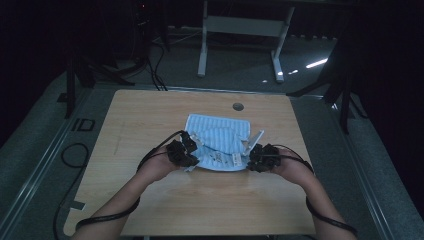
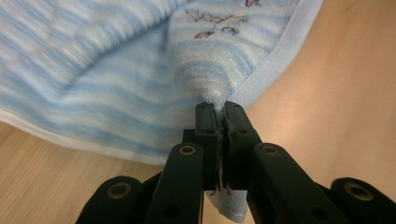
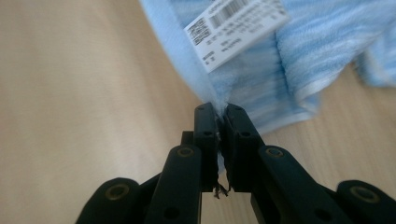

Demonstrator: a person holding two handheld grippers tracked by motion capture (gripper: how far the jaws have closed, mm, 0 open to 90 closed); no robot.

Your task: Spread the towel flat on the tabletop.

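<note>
I have my left gripper (image 2: 219,109) clenched on the near left corner of the blue striped towel (image 1: 218,141) lying mid-bench (image 1: 150,115), its white label (image 3: 236,28) near my right gripper (image 3: 219,112), which is pinching the near right edge.

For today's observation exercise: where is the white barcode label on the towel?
In the right gripper view, the barcode label hangs on the blue towel, just above the right tool.

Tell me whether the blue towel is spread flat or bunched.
Bunched: the blue towel lies rumpled in folds, its near corners pinched by the left hand-held gripper and right hand-held gripper.
</note>
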